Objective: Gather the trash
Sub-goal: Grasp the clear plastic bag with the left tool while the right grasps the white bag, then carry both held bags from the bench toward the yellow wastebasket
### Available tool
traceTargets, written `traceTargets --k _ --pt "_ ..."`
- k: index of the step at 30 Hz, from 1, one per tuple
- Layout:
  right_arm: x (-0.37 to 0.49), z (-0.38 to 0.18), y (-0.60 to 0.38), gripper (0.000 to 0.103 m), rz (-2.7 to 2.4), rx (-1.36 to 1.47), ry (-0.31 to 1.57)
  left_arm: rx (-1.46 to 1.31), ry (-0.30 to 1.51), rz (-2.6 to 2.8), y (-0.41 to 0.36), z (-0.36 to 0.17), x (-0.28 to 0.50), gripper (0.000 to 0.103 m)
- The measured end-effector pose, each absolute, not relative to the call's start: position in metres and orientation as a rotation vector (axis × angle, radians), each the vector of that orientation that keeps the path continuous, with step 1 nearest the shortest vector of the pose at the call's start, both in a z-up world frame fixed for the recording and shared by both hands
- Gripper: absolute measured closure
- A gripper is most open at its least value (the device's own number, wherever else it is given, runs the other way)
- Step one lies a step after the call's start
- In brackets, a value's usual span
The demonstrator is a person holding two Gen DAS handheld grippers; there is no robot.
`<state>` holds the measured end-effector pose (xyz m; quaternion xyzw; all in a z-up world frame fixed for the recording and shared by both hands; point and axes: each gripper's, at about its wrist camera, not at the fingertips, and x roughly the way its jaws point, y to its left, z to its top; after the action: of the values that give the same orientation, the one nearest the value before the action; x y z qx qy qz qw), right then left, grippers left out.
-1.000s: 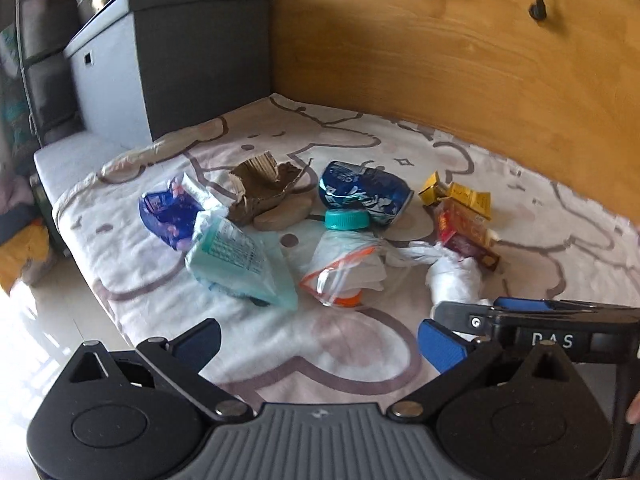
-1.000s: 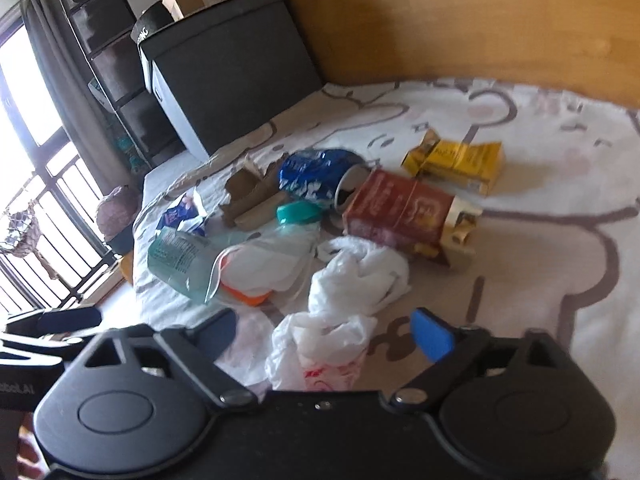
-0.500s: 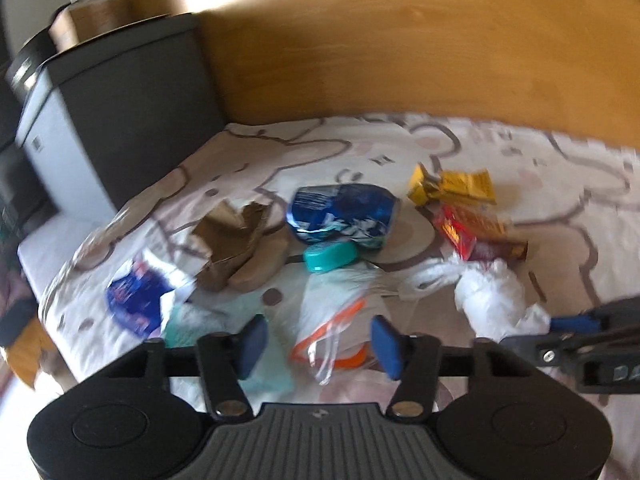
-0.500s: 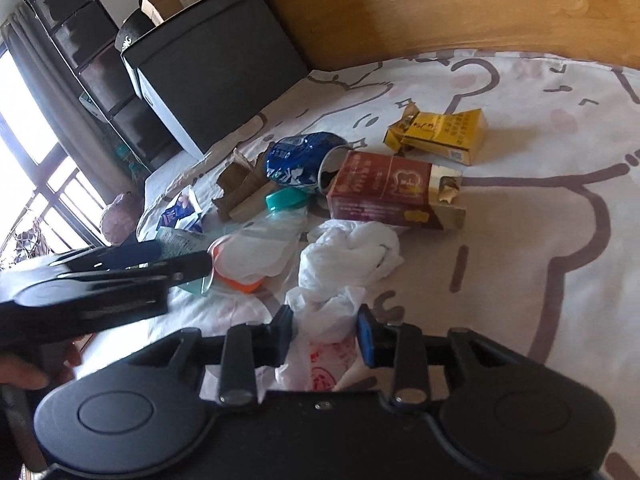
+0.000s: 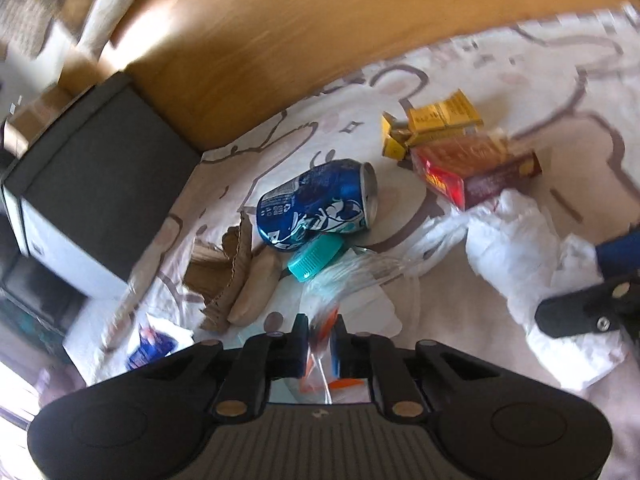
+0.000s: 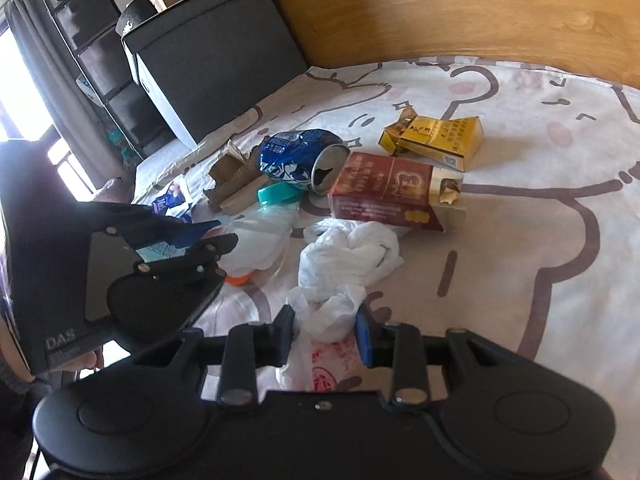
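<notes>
Left gripper [image 5: 319, 334] sits bottom centre of its view, fingers drawn in tight on the clear zip bag [image 5: 344, 292] with the orange strip (blurred, but plastic sits between the pads). Right gripper [image 6: 325, 330], bottom centre of its own view, pinches the white plastic bag [image 6: 344, 264], bunched between the blue pads. Beyond them, mid-frame: teal cap [image 6: 276, 193] touching the crushed blue can [image 6: 298, 158], torn cardboard [image 6: 230, 178] left of that, red cigarette pack [image 6: 390, 192] right of the can, yellow pack [image 6: 438, 140] just behind it. All lie on the cartoon-print sheet [image 6: 520, 240]. Dark storage box [image 6: 216, 60] upper left, against the wooden headboard [image 6: 440, 8].
</notes>
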<state>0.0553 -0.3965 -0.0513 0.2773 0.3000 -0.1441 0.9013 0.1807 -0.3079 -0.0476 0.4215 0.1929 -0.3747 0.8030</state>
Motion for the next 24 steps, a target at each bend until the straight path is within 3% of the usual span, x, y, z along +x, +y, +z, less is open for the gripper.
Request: traceTargets --k 8,24 --pt "0.046 -0.036 -0.393 0.077 -0.272 0.54 0.592 0.693 0.461 -0.779 -0.277 -0.017 0.171 0.097" --pt "0.008 0.016 -0.369 0.078 -0.255 0.415 0.506 0.378 0.483 -0.703 -0.197 0.047 0.115 0.098"
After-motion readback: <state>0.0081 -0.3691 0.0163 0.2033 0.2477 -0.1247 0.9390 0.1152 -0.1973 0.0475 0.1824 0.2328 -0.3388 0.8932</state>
